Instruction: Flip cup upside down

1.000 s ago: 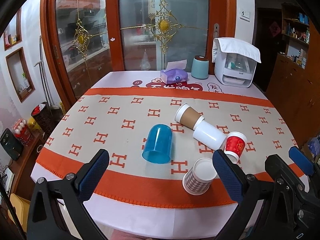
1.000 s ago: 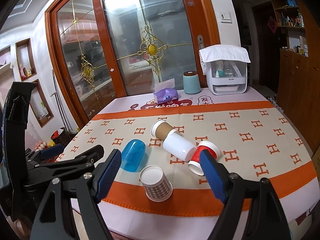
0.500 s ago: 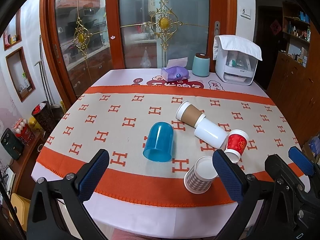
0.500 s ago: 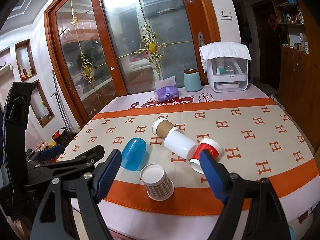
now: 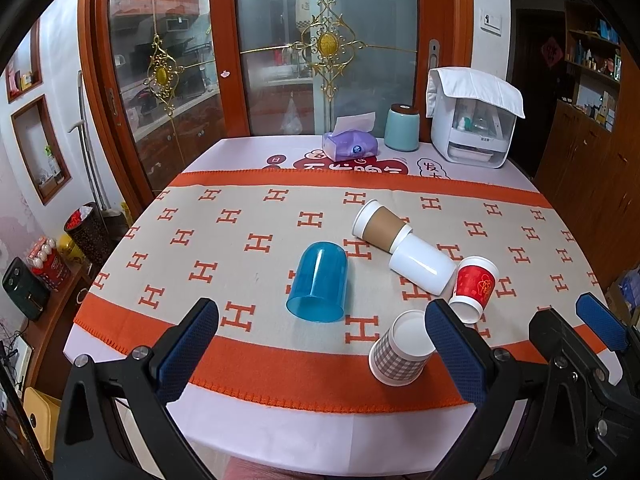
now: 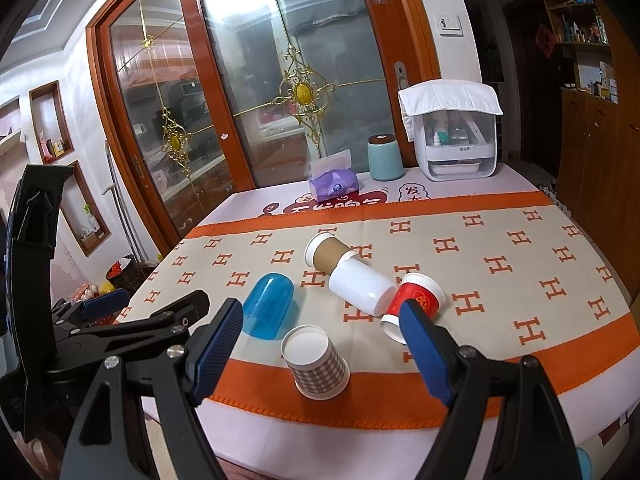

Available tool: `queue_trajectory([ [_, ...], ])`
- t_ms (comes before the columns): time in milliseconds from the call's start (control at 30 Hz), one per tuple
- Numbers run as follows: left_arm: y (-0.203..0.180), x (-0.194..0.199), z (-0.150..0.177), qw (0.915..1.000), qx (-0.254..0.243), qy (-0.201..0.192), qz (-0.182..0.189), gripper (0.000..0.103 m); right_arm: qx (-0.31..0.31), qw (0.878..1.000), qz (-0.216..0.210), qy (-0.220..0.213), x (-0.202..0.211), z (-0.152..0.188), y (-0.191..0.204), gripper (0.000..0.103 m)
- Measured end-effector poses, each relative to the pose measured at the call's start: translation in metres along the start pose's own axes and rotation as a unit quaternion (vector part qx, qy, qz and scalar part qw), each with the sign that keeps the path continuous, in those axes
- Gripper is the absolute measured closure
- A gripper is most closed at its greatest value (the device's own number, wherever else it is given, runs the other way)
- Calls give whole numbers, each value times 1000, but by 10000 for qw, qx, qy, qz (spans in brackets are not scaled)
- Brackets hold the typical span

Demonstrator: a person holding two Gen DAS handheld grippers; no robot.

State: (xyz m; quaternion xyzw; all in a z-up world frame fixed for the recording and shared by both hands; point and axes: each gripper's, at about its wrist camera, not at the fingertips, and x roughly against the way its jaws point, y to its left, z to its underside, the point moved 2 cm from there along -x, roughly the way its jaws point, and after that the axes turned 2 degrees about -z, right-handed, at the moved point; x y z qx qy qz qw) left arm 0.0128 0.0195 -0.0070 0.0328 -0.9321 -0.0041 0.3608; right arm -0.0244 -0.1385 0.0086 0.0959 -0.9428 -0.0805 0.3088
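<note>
Blue cup [image 5: 318, 282] lying sideways.

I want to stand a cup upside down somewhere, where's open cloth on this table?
Open cloth lies left of the blue cup, toward the table's left edge, and on the right side beyond the red cup. The middle is crowded: brown cup, white cup, red cup and checked cup cluster close together.

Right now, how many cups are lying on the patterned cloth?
5, none visibly hidden: blue cup left of the group; brown-sleeved cup farthest; white cup touching its base; red cup rightmost; checked cup nearest the table edge.
</note>
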Motion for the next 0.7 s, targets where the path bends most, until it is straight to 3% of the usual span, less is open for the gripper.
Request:
queue_trajectory([
  [700,3,-1,7,10000,-15,43,-6,1,-20,10000,-14,38,-3,6,4,22],
])
